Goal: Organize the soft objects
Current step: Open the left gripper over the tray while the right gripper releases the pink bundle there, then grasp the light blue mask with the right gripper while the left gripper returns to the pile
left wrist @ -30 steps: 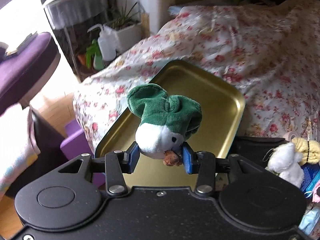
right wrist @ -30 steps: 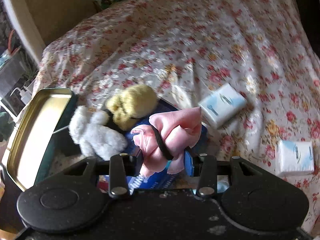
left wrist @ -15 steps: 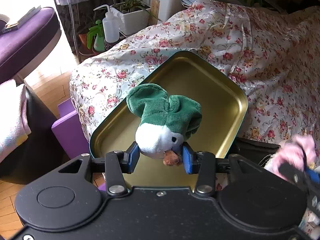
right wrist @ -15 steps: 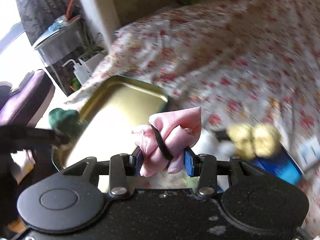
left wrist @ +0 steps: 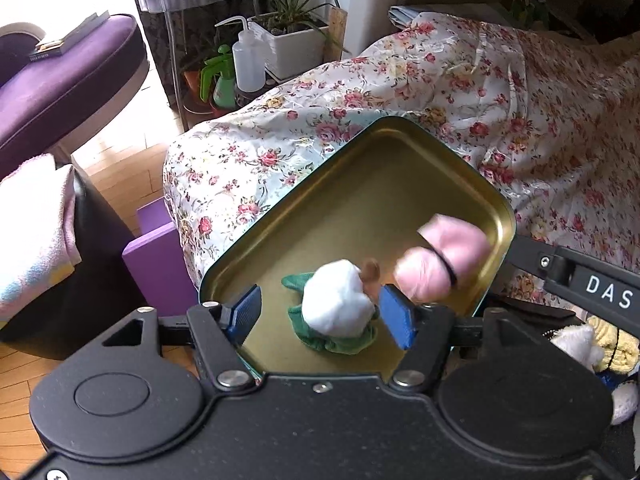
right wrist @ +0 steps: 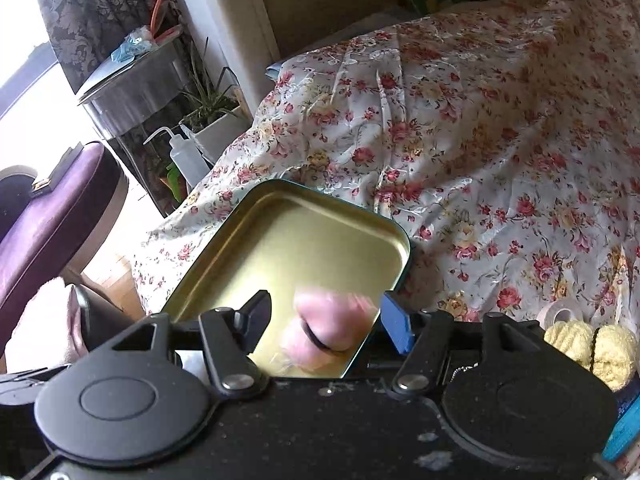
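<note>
Left wrist view: the left gripper (left wrist: 326, 316) is opening and has let go of the fuzzy green-and-white plush toy (left wrist: 335, 312), which now lies between its spread pads in the smooth golden tin tray (left wrist: 360, 184).

Right wrist view: the right gripper (right wrist: 326, 324) is opening too, and the soft pink cloth bundle (right wrist: 332, 328), banded in black, drops blurred into the tray.

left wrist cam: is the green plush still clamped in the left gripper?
No. The green plush lies in the gold tray, clear of both pads of the opening left gripper.

White letters "DAS" — on black right gripper (left wrist: 424, 280) arm; nothing else legible.
</note>
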Available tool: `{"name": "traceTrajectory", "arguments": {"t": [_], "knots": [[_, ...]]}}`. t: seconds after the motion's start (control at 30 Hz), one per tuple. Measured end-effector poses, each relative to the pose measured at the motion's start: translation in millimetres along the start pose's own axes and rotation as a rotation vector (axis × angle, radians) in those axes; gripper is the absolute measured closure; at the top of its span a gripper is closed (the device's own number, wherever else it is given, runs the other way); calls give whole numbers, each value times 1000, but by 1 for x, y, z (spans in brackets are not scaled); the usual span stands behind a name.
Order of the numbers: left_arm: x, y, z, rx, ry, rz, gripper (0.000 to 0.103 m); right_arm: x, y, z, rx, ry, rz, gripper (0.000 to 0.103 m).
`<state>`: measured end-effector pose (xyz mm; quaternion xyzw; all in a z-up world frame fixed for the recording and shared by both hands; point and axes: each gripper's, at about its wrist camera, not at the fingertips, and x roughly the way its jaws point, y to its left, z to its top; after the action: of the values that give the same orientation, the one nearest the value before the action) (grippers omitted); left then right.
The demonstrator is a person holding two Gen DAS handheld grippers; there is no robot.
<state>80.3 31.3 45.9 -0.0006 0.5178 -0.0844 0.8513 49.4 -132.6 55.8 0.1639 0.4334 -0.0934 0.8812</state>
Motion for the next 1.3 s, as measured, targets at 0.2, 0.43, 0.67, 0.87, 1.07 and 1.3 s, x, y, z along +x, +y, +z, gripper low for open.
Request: {"name": "traceTrajectory", "arguments": {"t": [0.2,0.43,0.67,0.87,1.07,1.3], "knots": [[2,1,0,-4,4,10,41,-7,-11,-8,4,-6,-31,42],[0,-7,-3,29,-11,27,39,-12,-28,-26,5,7,-82,40],[-3,-18,-6,106,-34,25,34,-28,-46,-44,23,-14,-113,28],[-13,-36,-14,224,-72,-25,30,-60,-67,-67,23,-84,-183,15],[-29,-63,-32,350,-99,-134,29,-96,-99,-99,48,-138,-270,2],[-37,-92,-57,496,-78,-237,21,-133,-144,-145,96,-152,-365,0]]}}
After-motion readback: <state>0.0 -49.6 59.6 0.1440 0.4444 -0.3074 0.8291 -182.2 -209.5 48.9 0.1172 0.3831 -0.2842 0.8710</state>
